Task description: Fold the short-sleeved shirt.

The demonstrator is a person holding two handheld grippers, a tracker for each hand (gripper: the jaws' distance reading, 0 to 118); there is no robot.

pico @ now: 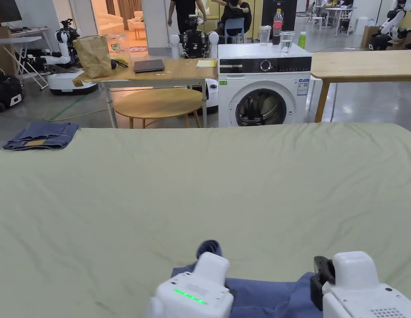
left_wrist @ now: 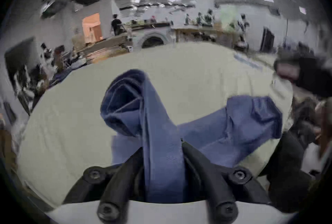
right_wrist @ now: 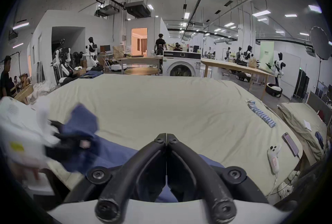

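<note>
The blue short-sleeved shirt (pico: pixel 262 296) lies bunched at the near edge of the pale green cover (pico: pixel 200 186). My left gripper (pico: pixel 211 258) is shut on a strip of it. In the left gripper view that strip (left_wrist: pixel 161 138) runs up between the jaws and ends in a folded bunch lifted off the cover. My right gripper (pico: pixel 322 271) hovers just right of it over the shirt's right part. In the right gripper view its jaws (right_wrist: pixel 166 136) meet tip to tip with no cloth visible between them, and the shirt (right_wrist: pixel 111 152) lies beneath.
Folded denim (pico: pixel 41 136) rests on the cover's far left corner. A washing machine (pico: pixel 262 89) and wooden tables stand beyond the far edge. Near the right edge lie a row of small blue cylinders (right_wrist: pixel 260 112), a phone (right_wrist: pixel 291 143) and a white controller (right_wrist: pixel 274 157).
</note>
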